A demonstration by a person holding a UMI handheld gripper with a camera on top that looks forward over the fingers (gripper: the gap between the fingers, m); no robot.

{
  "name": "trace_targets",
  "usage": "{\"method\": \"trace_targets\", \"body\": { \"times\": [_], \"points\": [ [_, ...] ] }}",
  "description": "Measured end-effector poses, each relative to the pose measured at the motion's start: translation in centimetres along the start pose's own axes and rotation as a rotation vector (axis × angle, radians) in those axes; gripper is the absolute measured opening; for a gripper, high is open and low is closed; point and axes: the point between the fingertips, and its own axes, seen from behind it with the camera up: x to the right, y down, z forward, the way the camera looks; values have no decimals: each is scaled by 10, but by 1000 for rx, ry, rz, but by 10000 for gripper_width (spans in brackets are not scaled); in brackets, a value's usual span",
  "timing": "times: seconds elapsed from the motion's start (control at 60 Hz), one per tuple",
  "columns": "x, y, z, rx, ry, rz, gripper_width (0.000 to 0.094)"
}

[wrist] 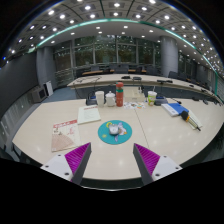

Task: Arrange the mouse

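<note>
The small white rounded plastic computer mouse [114, 129], resting on a round teal mouse mat [114, 132] just ahead of the wide-open, empty gripper [112, 158], looks light, rigid and smooth-shelled, likely best pinched across its narrower sides.

Table [40, 125] pale. Red bottle [119, 95] at far edge; two white cups [104, 98] left of bottle, cup [152, 97] right. Red-patterned leaflet [64, 135] near-left of bottle; blue book [175, 108] right.

Matt pale table [150, 125] — glossy white mouse [113, 128] on smooth teal mat [115, 137].
</note>
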Motion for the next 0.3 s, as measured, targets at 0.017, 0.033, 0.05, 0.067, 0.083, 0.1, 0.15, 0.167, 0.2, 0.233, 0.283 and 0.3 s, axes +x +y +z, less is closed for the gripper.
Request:
{"method": "trace_targets", "body": {
  "times": [0.017,0.033,0.05,0.067,0.083,0.1,0.15,0.167,0.2,0.233,0.283,0.3],
  "points": [
    [0,3,-4,-4,1,0,858],
    [1,6,-7,-8,3,-1,856],
    [2,8,-12,-11,6,-2,855],
    [3,10,-15,-12,10,-3,856],
    [4,13,-19,-10,14,-3,857],
    [5,14,-22,-8,17,-3,857],
    [6,16,-29,-2,21,3,856],
    [6,17,-31,-3,20,6,857],
    [5,18,-34,-3,16,11,857],
    [4,20,-38,-1,14,15,856],
    [4,20,-42,-2,9,12,858],
    [4,20,-43,-1,9,10,858]
  ]
}}
